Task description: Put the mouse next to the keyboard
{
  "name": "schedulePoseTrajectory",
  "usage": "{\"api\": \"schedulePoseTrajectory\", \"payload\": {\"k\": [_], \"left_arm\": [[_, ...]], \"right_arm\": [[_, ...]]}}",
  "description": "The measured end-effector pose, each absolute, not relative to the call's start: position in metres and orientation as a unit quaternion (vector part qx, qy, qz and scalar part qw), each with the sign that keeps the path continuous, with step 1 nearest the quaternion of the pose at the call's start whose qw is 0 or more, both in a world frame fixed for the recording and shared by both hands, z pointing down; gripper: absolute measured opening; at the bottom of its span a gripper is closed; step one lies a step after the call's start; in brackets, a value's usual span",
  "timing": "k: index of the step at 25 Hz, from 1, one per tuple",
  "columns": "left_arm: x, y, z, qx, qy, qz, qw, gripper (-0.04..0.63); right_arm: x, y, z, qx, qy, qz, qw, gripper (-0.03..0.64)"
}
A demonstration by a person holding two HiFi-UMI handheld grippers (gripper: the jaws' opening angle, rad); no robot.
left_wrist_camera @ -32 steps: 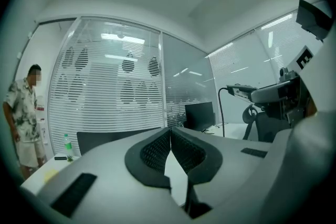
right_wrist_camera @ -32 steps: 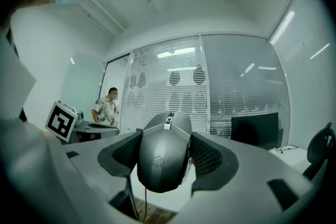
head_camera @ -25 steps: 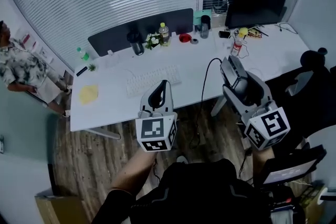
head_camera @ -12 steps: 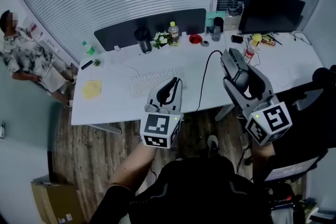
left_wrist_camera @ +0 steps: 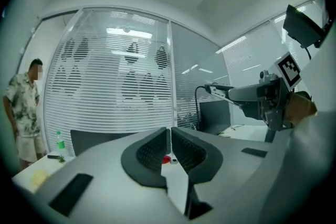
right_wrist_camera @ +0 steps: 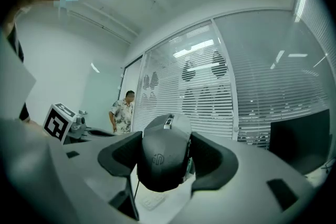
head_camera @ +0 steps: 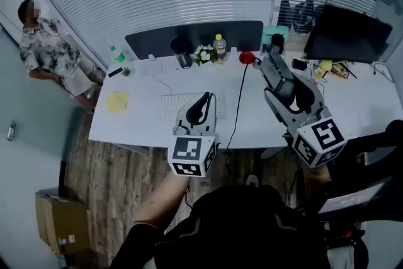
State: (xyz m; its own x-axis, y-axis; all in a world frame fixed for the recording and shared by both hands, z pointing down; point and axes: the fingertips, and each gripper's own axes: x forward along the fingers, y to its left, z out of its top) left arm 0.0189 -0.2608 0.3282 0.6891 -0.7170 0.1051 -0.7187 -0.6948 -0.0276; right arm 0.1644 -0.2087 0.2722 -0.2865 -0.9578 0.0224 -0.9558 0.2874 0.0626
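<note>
A dark grey wired mouse [right_wrist_camera: 157, 162] sits between the jaws of my right gripper [right_wrist_camera: 166, 136], which is shut on it. In the head view that gripper [head_camera: 272, 80] holds the mouse [head_camera: 287, 91] above the right part of the white desk [head_camera: 138, 129]. The mouse's black cable [head_camera: 237, 107] hangs down over the desk's front edge. A white keyboard [head_camera: 178, 104] lies near the desk's middle. My left gripper [head_camera: 201, 104] hovers over the keyboard's right end. Its jaws [left_wrist_camera: 169, 136] stand together with nothing between them.
Along the back of the desk stand a dark divider panel [head_camera: 195, 34], a bottle [head_camera: 219, 45], flowers [head_camera: 204, 54], a red object [head_camera: 245, 58] and a black monitor [head_camera: 346, 31]. A yellow pad [head_camera: 117, 101] lies at the left. A person [head_camera: 50, 53] stands beyond the left end; a cardboard box [head_camera: 60, 227] sits on the floor.
Both grippers have moved forward over the desk. The right one has carried the mouse from the front edge to above the tabletop. The left one has come over the keyboard's right end.
</note>
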Motion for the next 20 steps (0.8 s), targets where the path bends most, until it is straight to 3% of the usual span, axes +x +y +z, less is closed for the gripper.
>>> {"api": "schedulePoseTrajectory", "payload": {"k": [12, 20], "left_arm": [[0.013, -0.295, 0.327, 0.885, -0.463, 0.044, 0.024, 0.032], [-0.028, -0.324, 0.333, 0.884, -0.463, 0.063, 0.027, 0.031]], "right_arm": [[0.189, -0.263, 0.278, 0.561, -0.827, -0.012, 0.029, 0.288], [0.174, -0.305, 0.284, 0.575, -0.818, -0.003, 0.027, 0.288]]}}
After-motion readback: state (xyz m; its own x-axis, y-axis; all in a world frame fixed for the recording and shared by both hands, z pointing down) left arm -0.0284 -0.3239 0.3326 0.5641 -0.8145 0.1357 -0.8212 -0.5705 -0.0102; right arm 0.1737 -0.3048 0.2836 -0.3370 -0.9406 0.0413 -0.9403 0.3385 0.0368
